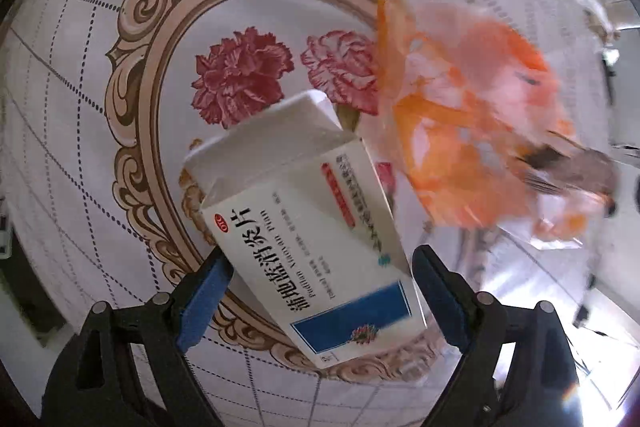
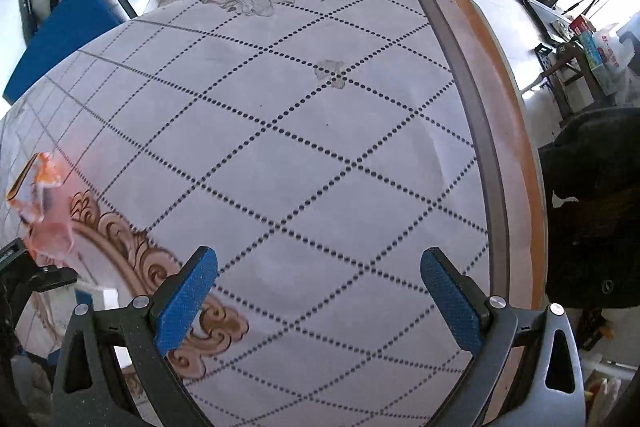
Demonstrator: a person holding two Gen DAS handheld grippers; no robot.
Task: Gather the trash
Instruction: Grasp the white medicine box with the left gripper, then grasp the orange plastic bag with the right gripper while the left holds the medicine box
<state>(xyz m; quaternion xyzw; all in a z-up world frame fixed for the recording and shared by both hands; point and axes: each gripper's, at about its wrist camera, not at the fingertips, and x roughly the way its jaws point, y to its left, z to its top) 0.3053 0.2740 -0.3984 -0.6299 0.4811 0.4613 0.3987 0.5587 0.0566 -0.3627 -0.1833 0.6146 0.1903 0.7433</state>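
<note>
White-and-blue cardboard medicine box (image 1: 304,227), printed with Chinese characters, lying tilted between the blue-padded fingers (image 1: 200,303) of the left gripper (image 1: 320,291); fingers apart, the left pad at or near the box edge, the right pad just clear, so no grip yet. Orange-and-clear crumpled plastic wrapper (image 1: 472,119), motion-blurred, at 2 o'clock of the box, seemingly airborne or sliding. Both over the floral-printed desk (image 1: 80,107). Right gripper (image 2: 320,295): fingers wide apart, nothing between them, hovering above bare quilted-pattern cloth; wrapper visible at its 9 o'clock. Step judged: approach to the box. Next move calls for closing squarely across the box's narrow sides without crushing it.
</note>
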